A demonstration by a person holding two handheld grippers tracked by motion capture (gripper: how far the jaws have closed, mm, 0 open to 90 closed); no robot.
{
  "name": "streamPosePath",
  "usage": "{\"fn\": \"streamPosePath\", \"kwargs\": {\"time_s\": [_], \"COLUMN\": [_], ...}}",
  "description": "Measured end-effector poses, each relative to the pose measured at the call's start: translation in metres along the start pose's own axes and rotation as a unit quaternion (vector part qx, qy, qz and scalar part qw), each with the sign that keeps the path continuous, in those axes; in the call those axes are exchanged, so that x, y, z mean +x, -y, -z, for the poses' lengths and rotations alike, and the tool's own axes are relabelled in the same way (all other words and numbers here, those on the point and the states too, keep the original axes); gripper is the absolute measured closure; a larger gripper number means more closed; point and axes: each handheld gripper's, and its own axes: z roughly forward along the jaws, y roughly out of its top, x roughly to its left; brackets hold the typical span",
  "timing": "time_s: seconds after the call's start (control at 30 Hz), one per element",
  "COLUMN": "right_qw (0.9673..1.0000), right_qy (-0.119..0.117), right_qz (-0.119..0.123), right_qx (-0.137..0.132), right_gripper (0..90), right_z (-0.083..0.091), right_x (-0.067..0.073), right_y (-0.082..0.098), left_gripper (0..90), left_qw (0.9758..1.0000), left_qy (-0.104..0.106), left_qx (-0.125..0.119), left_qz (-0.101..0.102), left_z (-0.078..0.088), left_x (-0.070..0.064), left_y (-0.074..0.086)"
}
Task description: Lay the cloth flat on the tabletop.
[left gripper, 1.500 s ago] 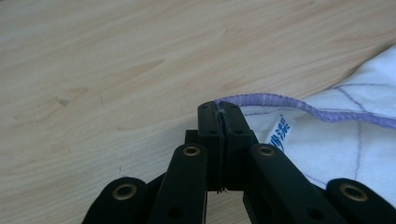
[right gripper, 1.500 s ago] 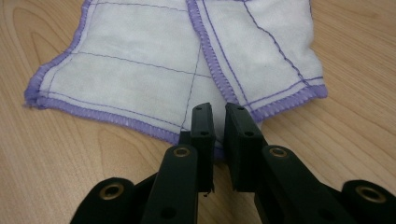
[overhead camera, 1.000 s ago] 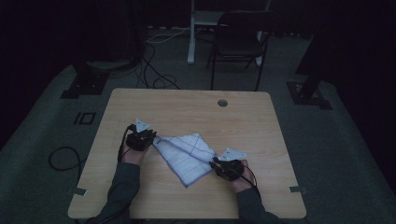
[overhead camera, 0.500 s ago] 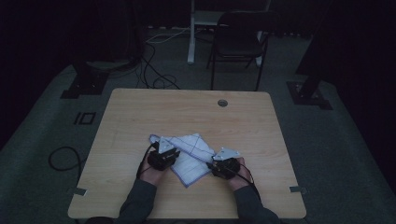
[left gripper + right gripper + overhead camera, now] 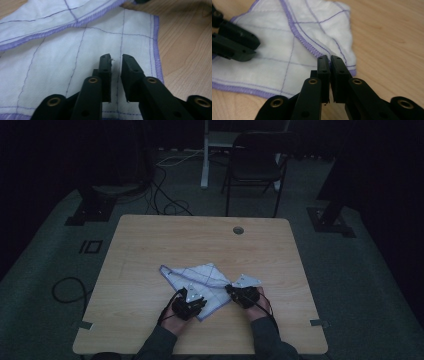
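Since a second ago our left gripper [image 5: 192,304] has crossed right onto the cloth [image 5: 200,280], jaws slightly apart, while our right gripper [image 5: 242,294] seems clamped on a cloth edge, folding half done on the counter [image 5: 150,250].

Quick count: one white cloth [image 5: 200,280] with purple stitching, lying on one wooden counter [image 5: 150,250]. Two grippers, the left gripper [image 5: 198,304] and the right gripper [image 5: 231,290]. Behind the counter there's one dark chair [image 5: 255,167], plus two black floor stands, one [image 5: 92,205] on each side [image 5: 330,215].
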Motion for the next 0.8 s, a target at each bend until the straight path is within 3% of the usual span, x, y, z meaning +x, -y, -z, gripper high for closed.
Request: {"fn": "streamPosePath", "kwargs": {"time_s": [0.47,0.8], "right_qw": [0.9985,0.9973], "right_qy": [0.040,0.056], "right_qz": [-0.014,-0.019], "right_qx": [-0.034,-0.043], "right_gripper": [88.0,88.2], "right_z": [0.016,0.023], "right_x": [-0.020,-0.031], "right_y": [-0.026,-0.035], "left_gripper": [85.6,89.5], "left_qw": [0.9995,0.9986], "left_qy": [-0.014,-0.031], "left_qx": [0.023,0.041], "left_qz": [-0.018,-0.017], "left_z": [0.015,0.027], "left_x": [0.014,0.028], "left_y": [0.010,0.018]}}
